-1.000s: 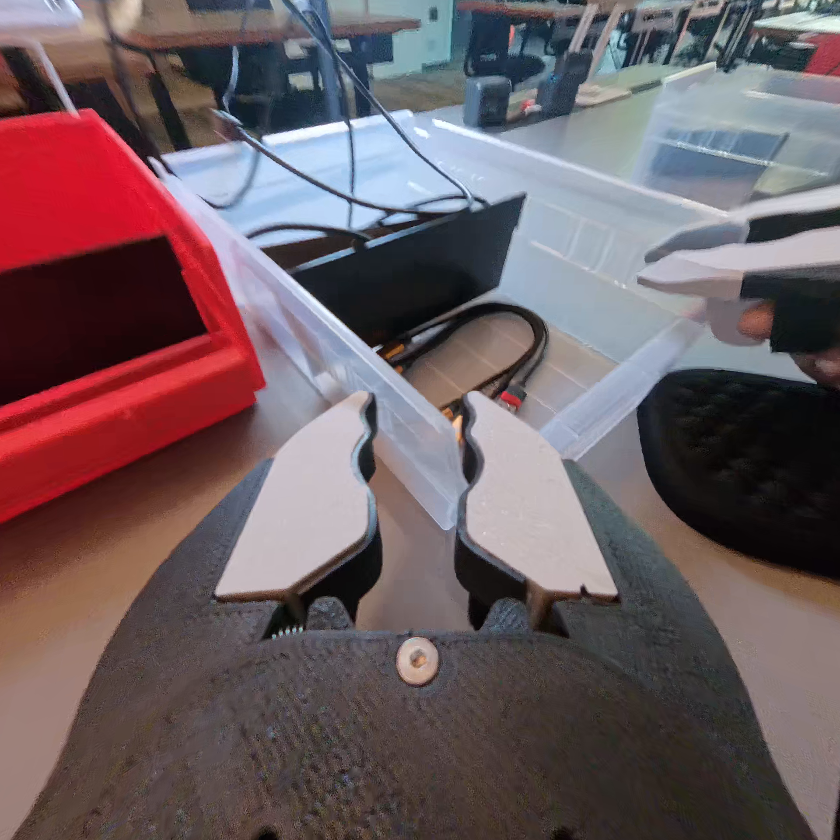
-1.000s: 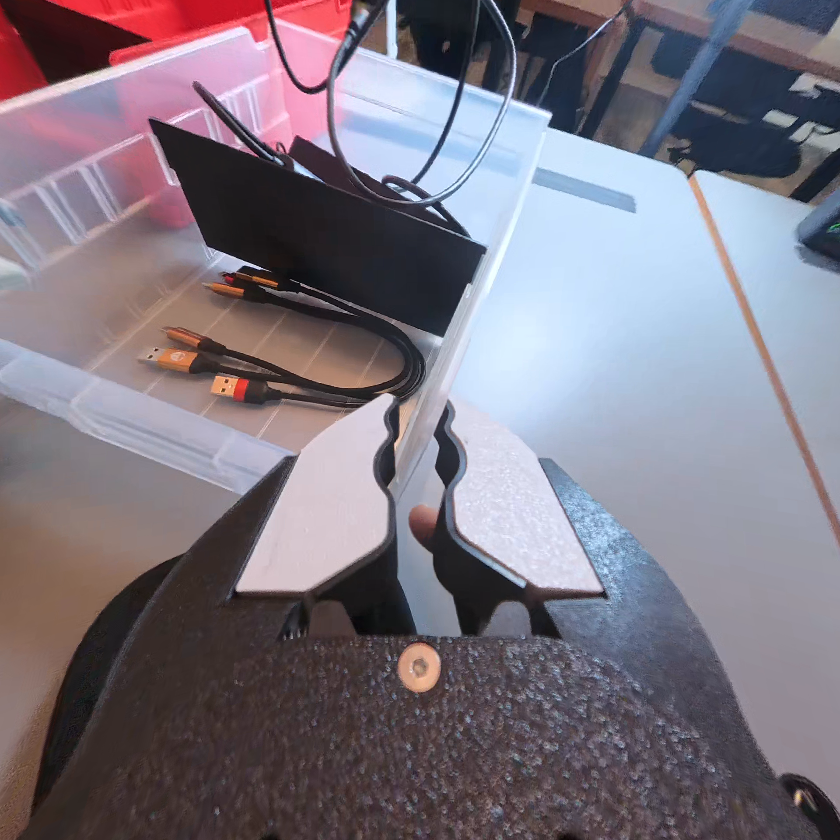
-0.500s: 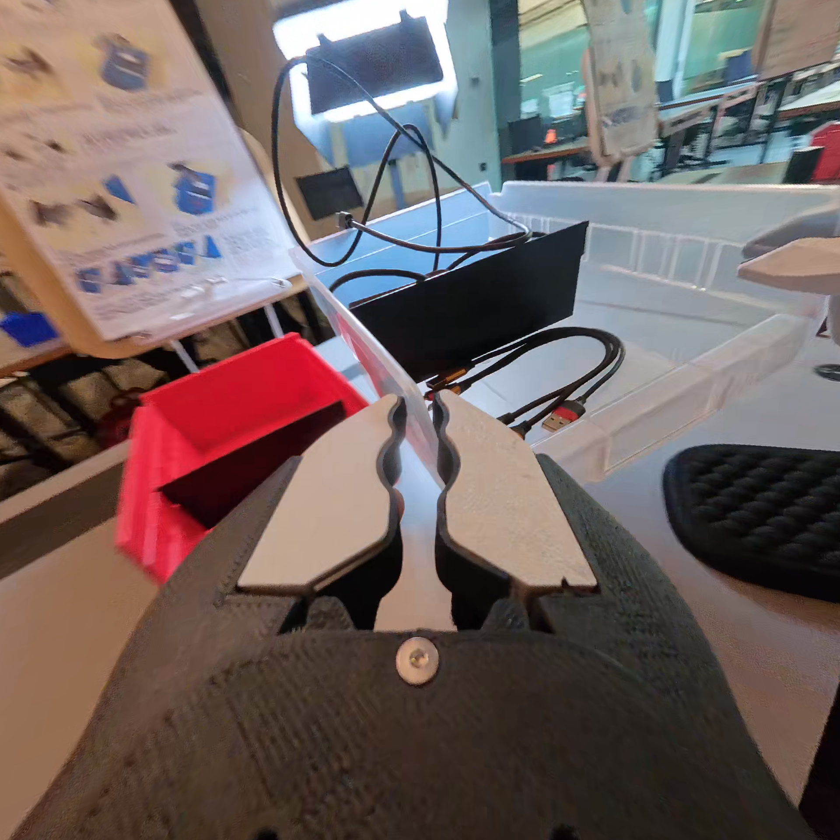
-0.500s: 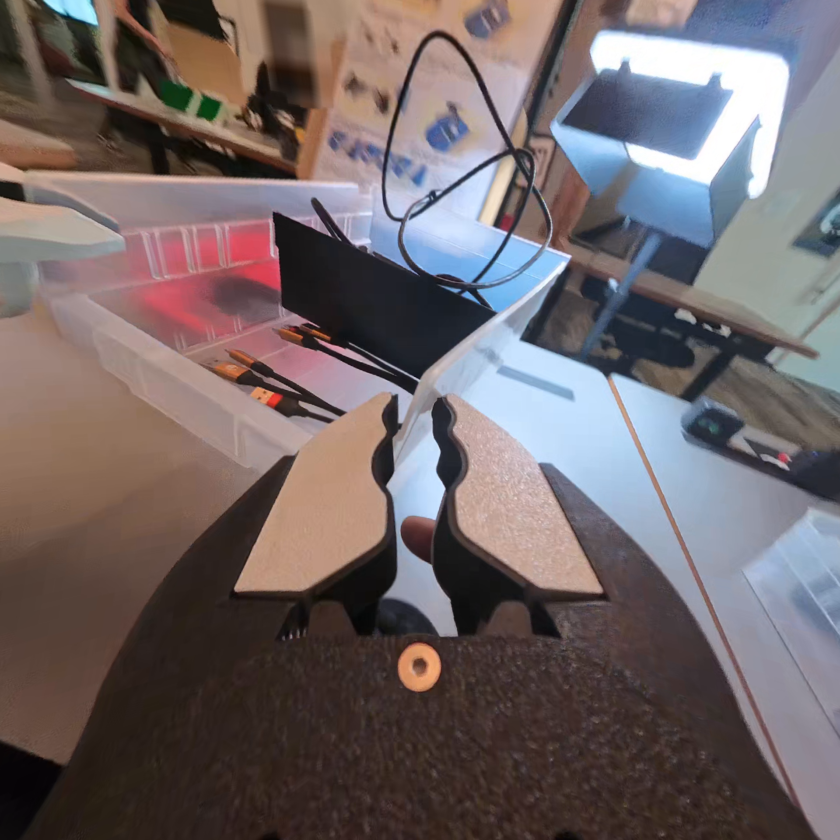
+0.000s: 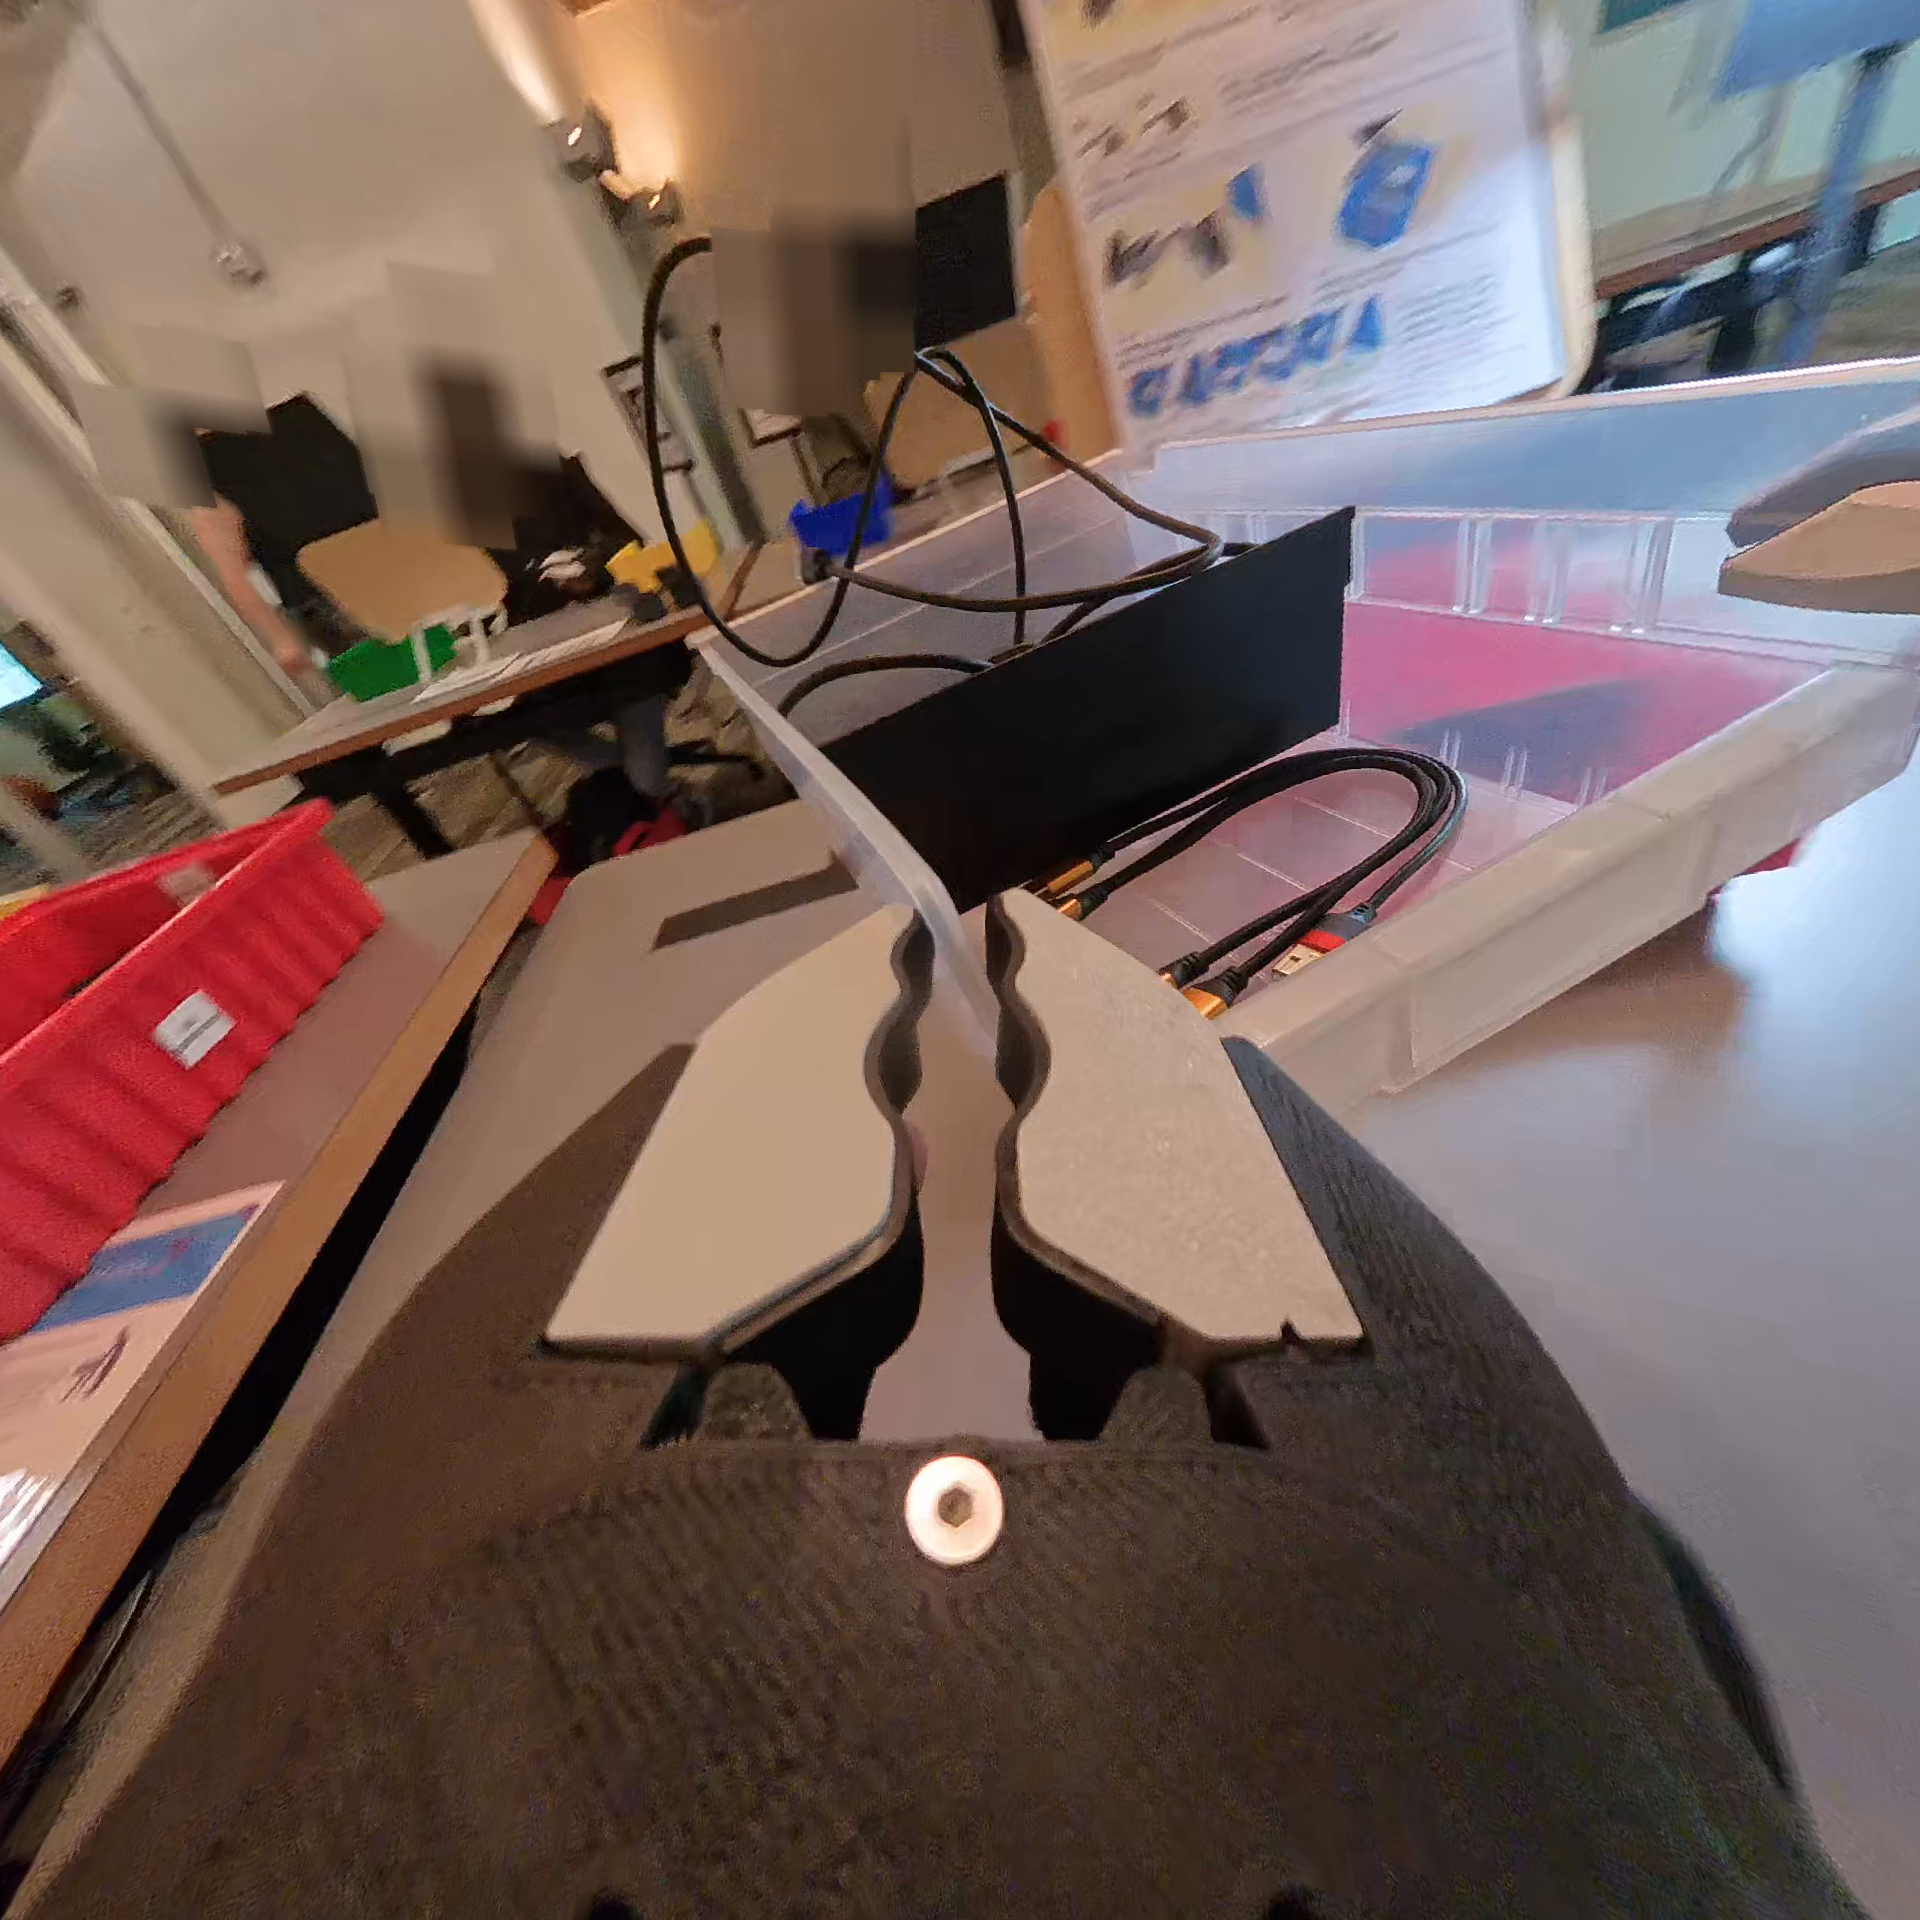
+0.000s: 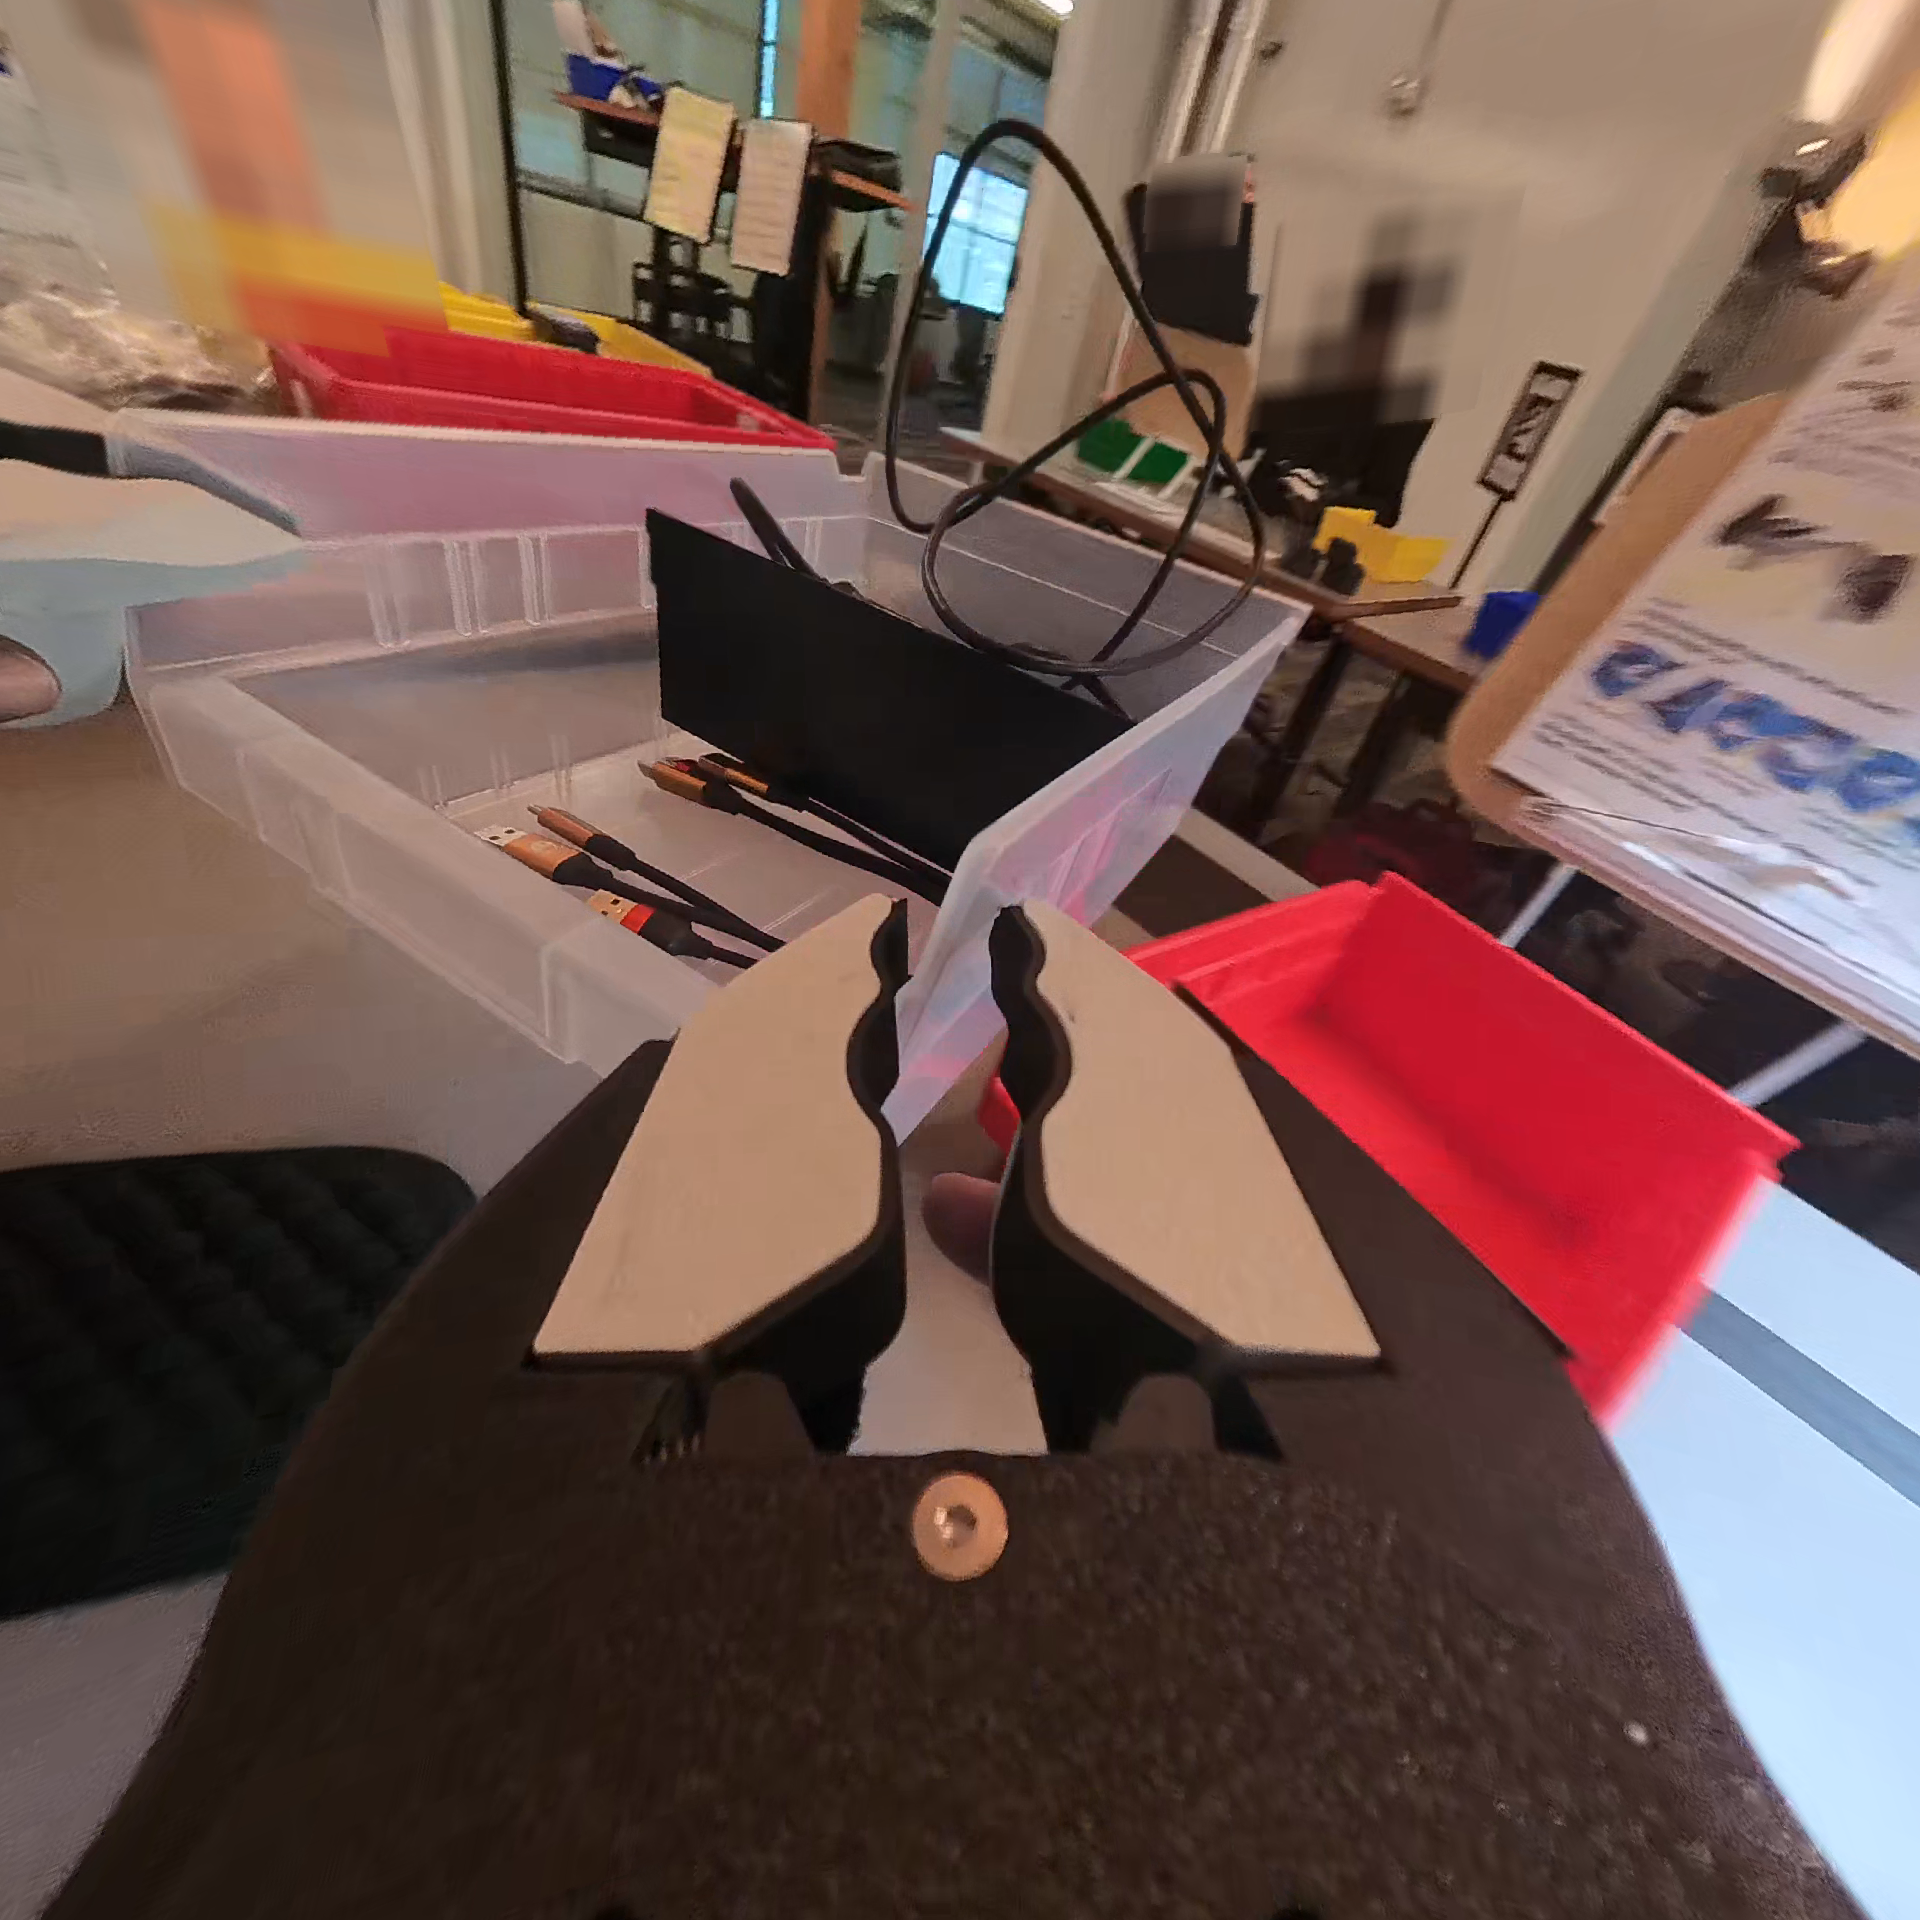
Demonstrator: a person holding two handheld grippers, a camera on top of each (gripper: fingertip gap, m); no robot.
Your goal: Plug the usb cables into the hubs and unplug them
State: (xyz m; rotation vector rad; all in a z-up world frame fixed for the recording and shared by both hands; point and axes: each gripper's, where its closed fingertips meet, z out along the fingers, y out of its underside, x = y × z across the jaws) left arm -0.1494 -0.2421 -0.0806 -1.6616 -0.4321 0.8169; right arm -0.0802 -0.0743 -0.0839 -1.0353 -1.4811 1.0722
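A clear plastic bin (image 5: 1558, 862) is held up between both grippers. Inside it, a black divider (image 5: 1091, 727) stands upright, with USB cables (image 5: 1299, 935) with orange and red plugs lying in front of it. Black cords (image 5: 997, 520) loop up behind the divider. My left gripper (image 5: 951, 920) is shut on one side wall of the bin. My right gripper (image 6: 943, 920) is shut on the opposite side wall. The right wrist view shows the bin (image 6: 395, 810), divider (image 6: 852, 707) and cables (image 6: 623, 883). No hub is visible.
A red bin (image 6: 1455, 1091) sits just right of the right gripper, and a black textured mat (image 6: 156, 1299) lies on the table to its left. Another red bin (image 5: 156, 987) sits on a neighbouring table. A poster board (image 5: 1299, 208) stands behind. People are in the background. About 20 cm separates my left fingertips from my right.
The left gripper closed on the bin's wall. Both grippers lifted the bin and swung it round, so the room behind has shifted in both views.
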